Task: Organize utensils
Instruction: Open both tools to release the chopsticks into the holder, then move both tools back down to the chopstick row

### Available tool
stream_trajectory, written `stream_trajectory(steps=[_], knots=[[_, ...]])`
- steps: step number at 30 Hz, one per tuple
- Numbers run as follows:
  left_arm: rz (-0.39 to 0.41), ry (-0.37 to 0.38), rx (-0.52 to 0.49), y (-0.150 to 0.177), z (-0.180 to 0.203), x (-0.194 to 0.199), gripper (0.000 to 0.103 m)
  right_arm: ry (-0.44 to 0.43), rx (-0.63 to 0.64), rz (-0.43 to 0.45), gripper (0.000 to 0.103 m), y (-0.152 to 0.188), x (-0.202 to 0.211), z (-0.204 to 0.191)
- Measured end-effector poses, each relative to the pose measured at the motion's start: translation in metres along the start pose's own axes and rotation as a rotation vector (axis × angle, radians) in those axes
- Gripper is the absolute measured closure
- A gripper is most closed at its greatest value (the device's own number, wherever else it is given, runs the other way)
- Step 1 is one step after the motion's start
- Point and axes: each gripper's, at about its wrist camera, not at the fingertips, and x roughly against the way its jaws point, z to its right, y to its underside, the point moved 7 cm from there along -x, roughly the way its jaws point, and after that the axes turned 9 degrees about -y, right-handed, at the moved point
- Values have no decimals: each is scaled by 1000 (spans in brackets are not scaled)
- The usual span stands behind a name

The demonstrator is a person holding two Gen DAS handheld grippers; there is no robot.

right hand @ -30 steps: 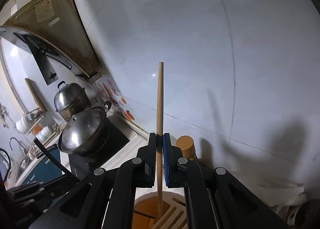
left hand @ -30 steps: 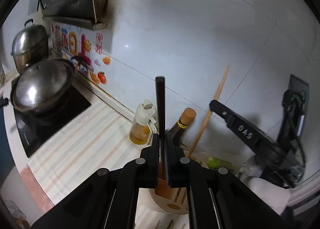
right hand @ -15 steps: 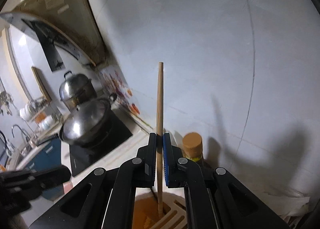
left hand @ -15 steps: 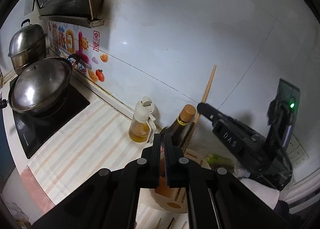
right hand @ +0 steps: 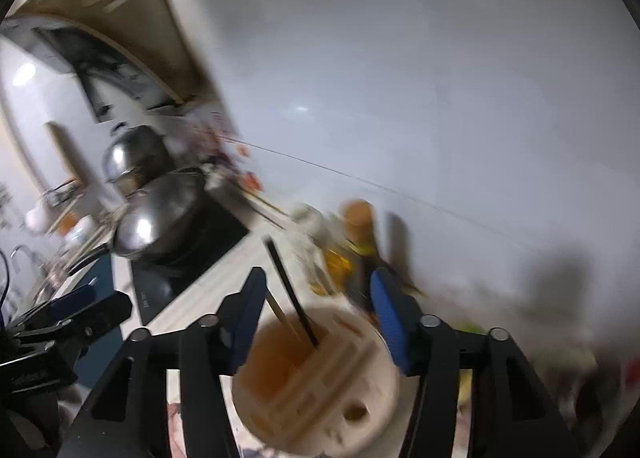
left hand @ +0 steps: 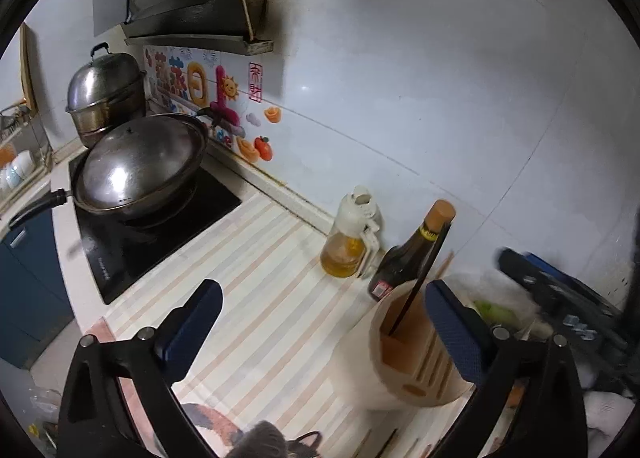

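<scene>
A cream round utensil holder point(left hand: 360, 370) stands on the striped counter. A dark chopstick point(left hand: 420, 282) leans in one of its slots, free of any grip. My left gripper point(left hand: 324, 322) has its jaws opening wide, with nothing between them; the holder sits by its right finger. The right wrist view is blurred. In it the holder point(right hand: 384, 390) lies just below my right gripper point(right hand: 320, 310), whose jaws are opening. The dark chopstick point(right hand: 288, 290) and a wooden chopstick point(right hand: 278, 308) rise from the holder between the fingers, untouched by the pads.
A lidded wok point(left hand: 140, 166) sits on a black hob point(left hand: 160, 234), a steel steamer pot point(left hand: 106, 90) behind it. An oil bottle point(left hand: 352, 234) and a dark sauce bottle point(left hand: 412, 258) stand by the tiled wall. Something furry point(left hand: 256, 438) shows at the bottom edge.
Both grippers went from shut to open and let go of their chopsticks, which now stand loose in the holder. Both views have shifted sideways, and the right one has blurred.
</scene>
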Motion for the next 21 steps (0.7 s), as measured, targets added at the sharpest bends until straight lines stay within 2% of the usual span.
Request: stream_trajectory(steps=[2,4,9,14,16,20,21], knots=[[7,-17,-20,8,-2,3,0,73,-44,-13,33,16,16,10],[-5,-8,-40,23,-2,5,0,120,-106,-17,30,38,34,21],[-86,8,-121,74,5,-3,0,219,-275,-71,29,109,65,54],[-213,14,-260,149,19,-22,0,310,-431,-155,30,196,81,88],[-266,-1,-326,184,24,-33,0,304,-496,-186,38,229,83,98],[-364,-6,-437,243,36,-52,0,316,-629,-266,66,299,84,125],[-378,-1,-457,252,38,-58,0,330,-656,-288,67,316,84,132]])
